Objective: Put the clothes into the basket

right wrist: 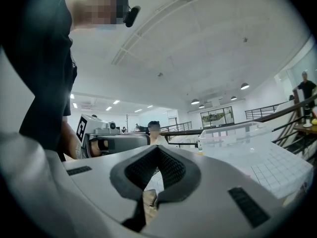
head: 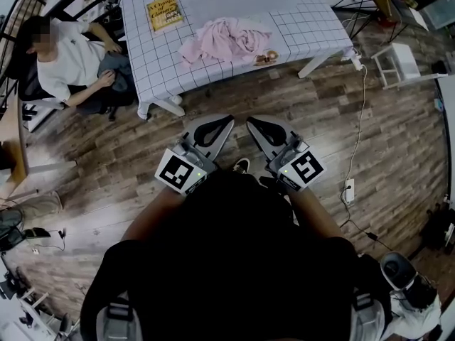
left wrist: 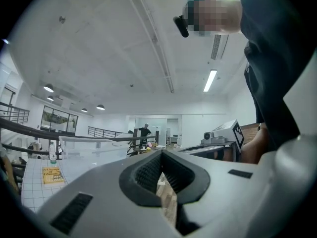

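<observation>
A heap of pink clothes lies on the table with the white checked cloth, well ahead of both grippers. My left gripper and right gripper are held side by side over the wooden floor, pointing level toward the table. Neither touches the clothes. In the left gripper view the left gripper has its jaws closed tip to tip with nothing between them. The right gripper looks the same in its own view. A translucent box stands on the table.
A yellow book and a small object lie on the table. A person sits at the table's left end. A white stool stands at the right, and a cable with a power strip runs across the floor.
</observation>
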Available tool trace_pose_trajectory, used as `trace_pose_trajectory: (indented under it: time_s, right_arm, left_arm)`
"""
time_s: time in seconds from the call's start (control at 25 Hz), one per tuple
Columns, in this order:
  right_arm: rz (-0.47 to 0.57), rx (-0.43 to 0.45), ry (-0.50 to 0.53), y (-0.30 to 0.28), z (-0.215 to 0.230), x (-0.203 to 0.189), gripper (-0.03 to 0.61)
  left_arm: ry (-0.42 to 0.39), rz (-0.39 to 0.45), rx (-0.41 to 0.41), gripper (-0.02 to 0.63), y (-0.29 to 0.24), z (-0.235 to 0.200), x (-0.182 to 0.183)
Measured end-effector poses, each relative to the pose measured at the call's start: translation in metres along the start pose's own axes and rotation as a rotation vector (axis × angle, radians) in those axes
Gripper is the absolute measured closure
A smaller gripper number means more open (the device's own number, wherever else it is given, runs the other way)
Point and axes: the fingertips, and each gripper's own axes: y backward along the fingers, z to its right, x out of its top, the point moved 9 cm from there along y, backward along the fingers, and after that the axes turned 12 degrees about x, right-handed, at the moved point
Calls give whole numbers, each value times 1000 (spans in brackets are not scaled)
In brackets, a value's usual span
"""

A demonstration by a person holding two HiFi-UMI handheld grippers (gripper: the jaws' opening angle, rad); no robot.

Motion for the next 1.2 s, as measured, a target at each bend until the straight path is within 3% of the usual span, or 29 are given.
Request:
trace_pose_trajectory:
  time_s: [0.4, 1.04, 1.2]
  right_arm:
    - [7, -17, 13, -11, 32, 0, 563]
    - [-9, -71, 80, -73, 120, 22, 563]
    - [-18, -88, 50, -90, 140, 27, 563]
  left_arm:
    - [-18, 6, -10, 611, -29, -27, -4]
    - [-12, 0, -95, 611, -103, -123, -1]
    - [-11, -3, -114, 611, -120, -145, 2]
